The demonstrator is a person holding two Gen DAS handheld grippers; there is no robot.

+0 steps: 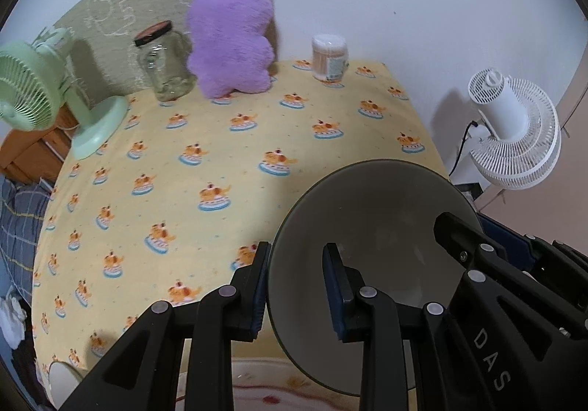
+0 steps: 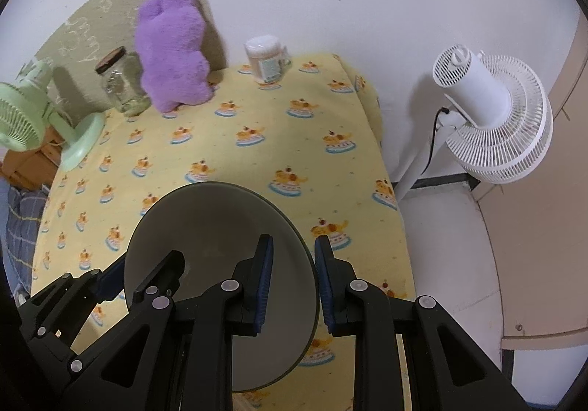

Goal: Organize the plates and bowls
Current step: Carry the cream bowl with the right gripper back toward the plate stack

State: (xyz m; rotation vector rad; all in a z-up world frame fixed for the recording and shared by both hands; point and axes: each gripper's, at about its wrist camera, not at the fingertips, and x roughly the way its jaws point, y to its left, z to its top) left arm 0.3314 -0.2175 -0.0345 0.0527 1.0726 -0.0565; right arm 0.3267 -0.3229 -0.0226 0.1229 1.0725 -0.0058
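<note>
Even, soft indoor light, fairly bright, a broad dim shadow on the table (image 1: 154, 168) just ahead of each gripper, soft shadows on the wall behind the far things, slight blur throughout, strong fisheye bending, black corners.

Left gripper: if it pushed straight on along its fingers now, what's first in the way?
The left gripper is already shut on the rim of the grey bowl, so the bowl goes with it. Beyond that, the line looks to land on bare yellow tablecloth, well short of the purple plush; depth is uncertain.
</note>
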